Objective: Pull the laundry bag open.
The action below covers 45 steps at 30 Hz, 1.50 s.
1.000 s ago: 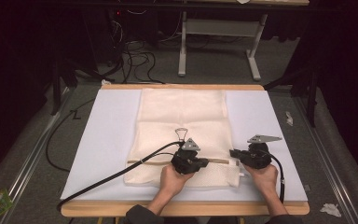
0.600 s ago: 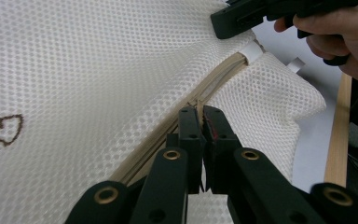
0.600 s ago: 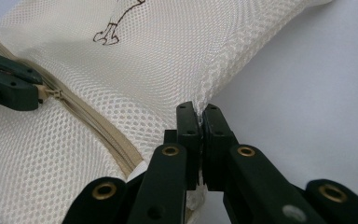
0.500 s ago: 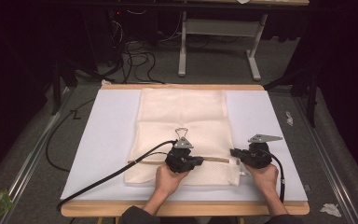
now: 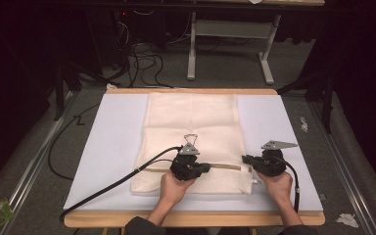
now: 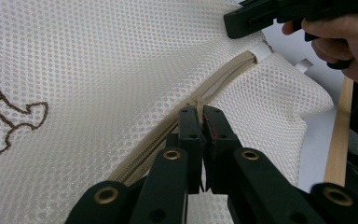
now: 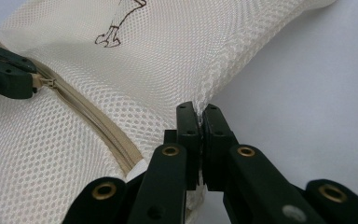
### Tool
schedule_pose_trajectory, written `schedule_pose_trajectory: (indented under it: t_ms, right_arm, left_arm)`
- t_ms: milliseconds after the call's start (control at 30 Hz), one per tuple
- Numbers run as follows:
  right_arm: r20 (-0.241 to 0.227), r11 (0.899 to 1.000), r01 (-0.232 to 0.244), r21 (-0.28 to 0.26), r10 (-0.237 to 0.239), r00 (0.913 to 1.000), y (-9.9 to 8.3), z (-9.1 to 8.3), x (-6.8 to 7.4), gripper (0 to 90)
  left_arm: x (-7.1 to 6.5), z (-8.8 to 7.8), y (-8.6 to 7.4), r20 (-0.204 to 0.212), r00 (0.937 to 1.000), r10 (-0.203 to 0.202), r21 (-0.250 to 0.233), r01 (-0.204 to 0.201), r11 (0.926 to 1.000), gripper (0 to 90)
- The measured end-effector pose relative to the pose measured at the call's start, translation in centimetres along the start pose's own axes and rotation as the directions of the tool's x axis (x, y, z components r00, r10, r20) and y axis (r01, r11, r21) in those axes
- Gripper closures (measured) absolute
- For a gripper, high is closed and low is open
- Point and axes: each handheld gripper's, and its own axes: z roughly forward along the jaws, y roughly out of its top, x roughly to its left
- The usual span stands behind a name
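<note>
Both grippers grip the mesh laundry bag point(image 5: 192, 127): left gripper point(image 6: 200, 116) pinches the zipper point(image 6: 223, 77) pull, right gripper point(image 7: 199, 114) clamps the bag's side edge beside the zipper end.

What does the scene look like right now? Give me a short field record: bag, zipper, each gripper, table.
bag: cream mesh laundry bag lying flat on white sheet
zipper: beige zipper across the near end of the bag
left gripper: left gripper shut on the zipper pull
right gripper: right gripper shut on the bag's side edge near the zipper's end
table: wooden-edged table
</note>
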Motion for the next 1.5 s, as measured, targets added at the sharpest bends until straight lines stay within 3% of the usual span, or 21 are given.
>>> schedule_pose_trajectory:
  t_ms: [733, 1500]
  right_arm:
    - [0.037, 1.0, -0.005, -0.001, 0.005, 0.9993, 0.7, 0.2, -0.2, 88.7]
    - [0.05, 1.0, -0.026, -0.002, 0.026, 0.9984, 0.9, 0.1, -0.6, 88.7]
  left_arm:
    - [1.9, -1.9, -0.9, -0.039, 0.9983, -0.044, -0.047, 0.042, 0.998, 86.9]
    - [2.6, -2.8, -1.1, -0.047, 0.998, -0.043, -0.055, 0.04, 0.9977, 86.9]
